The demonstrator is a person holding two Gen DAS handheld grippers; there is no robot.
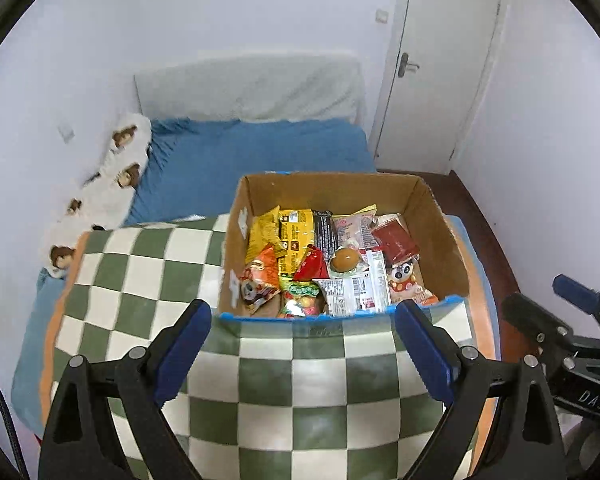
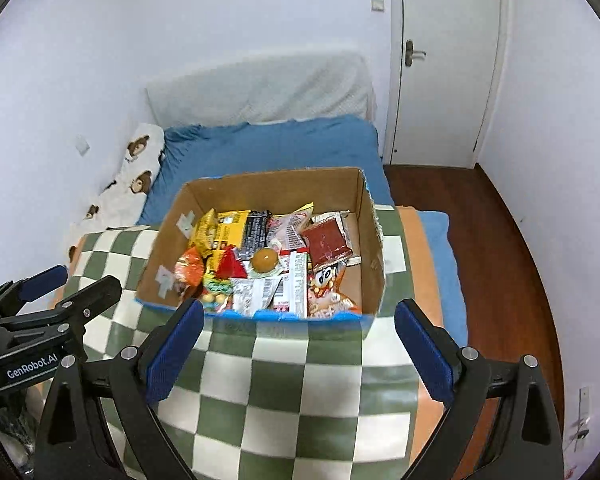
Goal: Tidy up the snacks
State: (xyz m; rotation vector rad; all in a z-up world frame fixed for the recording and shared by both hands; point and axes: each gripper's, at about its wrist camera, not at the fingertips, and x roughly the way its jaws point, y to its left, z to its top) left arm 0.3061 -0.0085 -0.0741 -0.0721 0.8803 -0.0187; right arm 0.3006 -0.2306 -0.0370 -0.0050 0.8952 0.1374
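The left gripper (image 1: 303, 320) hangs with its blue-padded fingers (image 1: 184, 344) spread wide and nothing between them, poised above the green-and-white checkered cloth (image 1: 284, 392) just short of the near edge of the cardboard box (image 1: 332, 188). The right gripper (image 2: 299, 322) stands the same way, its fingers (image 2: 424, 348) wide apart and empty, also over the cloth and just before the box's blue-edged near wall. Each gripper shows at the edge of the other's view, so the two are side by side, near one another but not touching.

The open-topped box sits on the cloth and holds a loose heap of snack packets. A yellow packet (image 1: 296, 236) lies toward the far left of the pile, with an orange packet (image 1: 262, 270) nearer on the left side. A red wrapper (image 1: 311, 266) lies beside a small round brown sweet in clear wrap (image 1: 343, 261) near the middle. A dark red packet (image 1: 396, 242) rests at the right, and a packet with a cartoon panda face (image 1: 404, 280) lies in the near right corner. White packets with printed labels (image 1: 356, 290) and a green-labelled bag of coloured sweets (image 1: 302, 298) lie against the near wall.

Beyond the box, a bed with a blue sheet (image 1: 260, 148) runs to a white headboard (image 1: 248, 88). A white bolster printed with brown bears (image 1: 116, 172) lies along the left wall. A white door (image 1: 440, 60) stands shut at the right, with dark wooden floor (image 2: 496, 240) before it.
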